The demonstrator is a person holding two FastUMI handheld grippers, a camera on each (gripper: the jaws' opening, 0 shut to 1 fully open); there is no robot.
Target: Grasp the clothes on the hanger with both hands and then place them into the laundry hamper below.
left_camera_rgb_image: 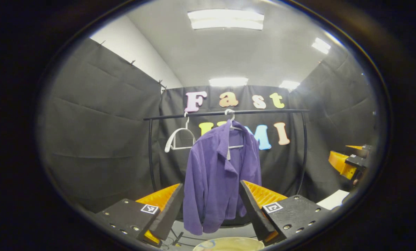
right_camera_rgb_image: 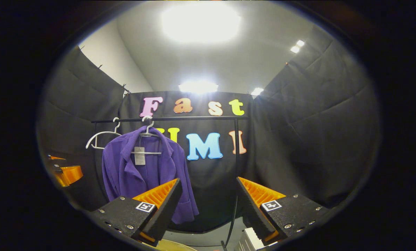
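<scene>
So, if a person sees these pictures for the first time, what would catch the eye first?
Most likely the purple jacket, which hangs on a white hanger from the black rail in the middle of the booth. Beside it on the same rail hangs an empty white hanger. In the foreground, the left gripper stands with its fingers open and apart from the jacket, and so does the right gripper.

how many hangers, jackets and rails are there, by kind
hangers: 2, a bare one and one under the jacket
jackets: 1, purple, hanging on the rail
rails: 1
total: 4
</scene>
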